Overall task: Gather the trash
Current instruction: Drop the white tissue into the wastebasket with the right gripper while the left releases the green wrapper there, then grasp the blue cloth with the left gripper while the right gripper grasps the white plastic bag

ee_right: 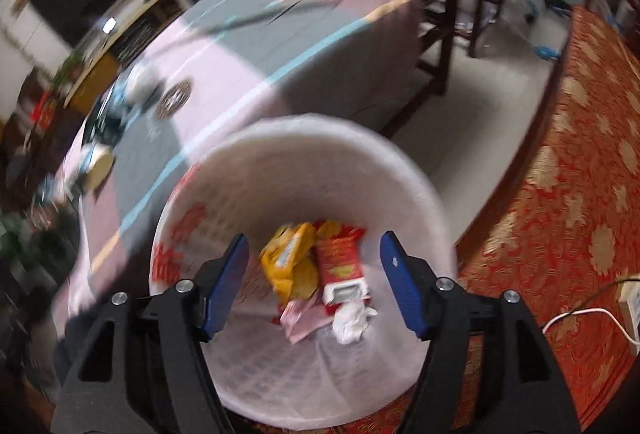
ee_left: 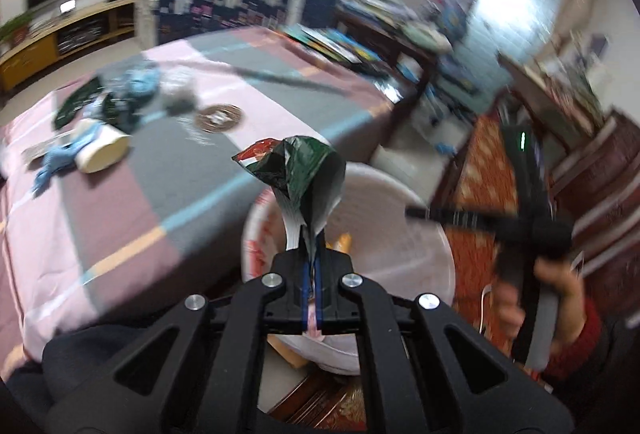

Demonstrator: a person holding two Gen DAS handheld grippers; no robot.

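A busy room holds a bed with a pink and grey striped cover, and a red patterned rug lies on the floor beside it. On the far left of the bed, more trash waits: a tipped paper cup and some blue and green scraps (too blurry to name for sure). Next comes the left gripper, pinched tight on a crumpled green wrapper that sticks straight out from it. The white bin sits just past and below the wrapper, so this hand is nearest for the drop. On the right, the right gripper points down into the bin with its jaws wide and nothing between them. Yellow and red packets lie inside.
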